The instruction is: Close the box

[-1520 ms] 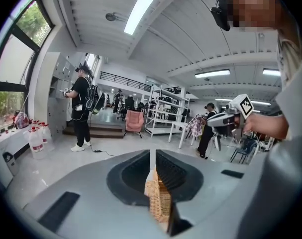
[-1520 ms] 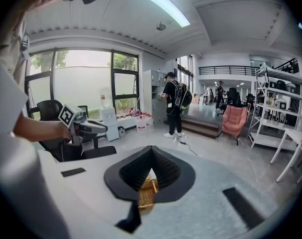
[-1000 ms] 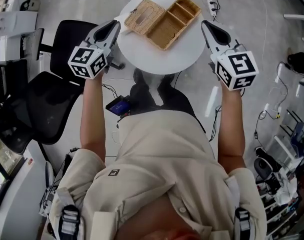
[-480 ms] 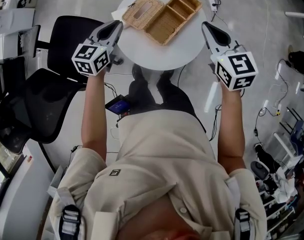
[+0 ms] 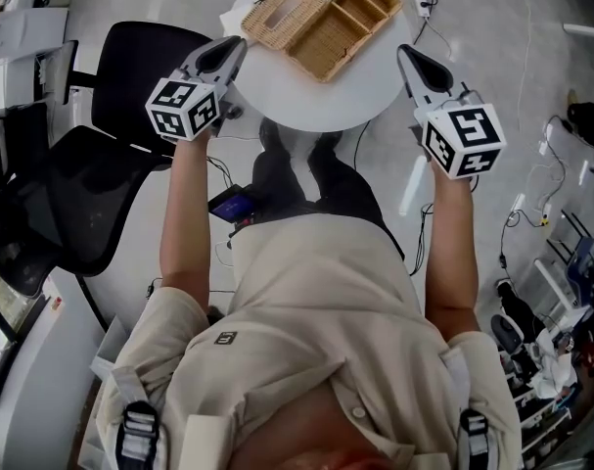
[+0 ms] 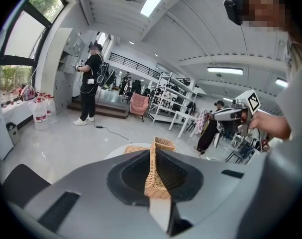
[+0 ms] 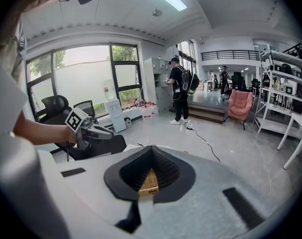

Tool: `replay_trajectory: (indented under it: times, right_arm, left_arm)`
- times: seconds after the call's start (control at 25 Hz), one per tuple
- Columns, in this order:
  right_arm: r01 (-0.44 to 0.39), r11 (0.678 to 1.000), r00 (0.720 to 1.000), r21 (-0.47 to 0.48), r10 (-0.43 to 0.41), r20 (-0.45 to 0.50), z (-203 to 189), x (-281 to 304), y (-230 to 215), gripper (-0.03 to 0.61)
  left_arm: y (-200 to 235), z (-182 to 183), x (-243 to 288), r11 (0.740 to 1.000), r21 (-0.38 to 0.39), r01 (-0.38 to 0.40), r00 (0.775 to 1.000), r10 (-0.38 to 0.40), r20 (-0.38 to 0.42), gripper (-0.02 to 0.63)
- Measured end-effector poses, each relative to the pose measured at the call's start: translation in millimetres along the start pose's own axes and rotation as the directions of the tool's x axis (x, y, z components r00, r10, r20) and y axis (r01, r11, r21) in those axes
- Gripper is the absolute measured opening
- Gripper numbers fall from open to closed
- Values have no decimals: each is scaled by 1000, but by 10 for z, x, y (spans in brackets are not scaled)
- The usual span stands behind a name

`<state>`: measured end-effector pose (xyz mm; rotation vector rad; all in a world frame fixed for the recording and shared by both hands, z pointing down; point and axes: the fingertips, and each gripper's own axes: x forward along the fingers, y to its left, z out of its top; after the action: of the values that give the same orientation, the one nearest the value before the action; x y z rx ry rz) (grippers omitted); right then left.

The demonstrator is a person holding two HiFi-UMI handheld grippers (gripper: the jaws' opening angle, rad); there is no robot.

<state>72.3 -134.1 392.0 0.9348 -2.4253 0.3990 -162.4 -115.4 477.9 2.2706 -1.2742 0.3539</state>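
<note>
A person in a beige shirt [image 5: 316, 360] holds both arms forward over a round white table [image 5: 306, 101], a marker-cubed gripper in each hand. The left gripper [image 5: 230, 51] hangs at the table's near-left edge, its jaws pressed together on nothing. The right gripper [image 5: 410, 57] hangs off the table's right edge over the floor, jaws likewise clenched and empty. Between and beyond the two tips lies the wicker box [image 5: 350, 23] – open, its divided tray showing, its lid [image 5: 280, 10] flat on the table, touching the tray's left side. Neither gripper touches it; the left is the nearer, pointing towards the lid. In each gripper view the wicker shows only as a narrow strip past the closed jaws. Black office chairs [image 5: 81, 194] stand on the person's left.
</note>
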Motion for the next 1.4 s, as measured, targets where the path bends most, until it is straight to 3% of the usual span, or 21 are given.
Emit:
replay_trajectory:
  times: [1.4]
  right_arm:
    - [8, 998, 999, 67, -5, -49, -376, 319, -274, -7]
  left_arm:
    - [128, -632, 691, 995, -79, 59, 987, -70, -144, 35]
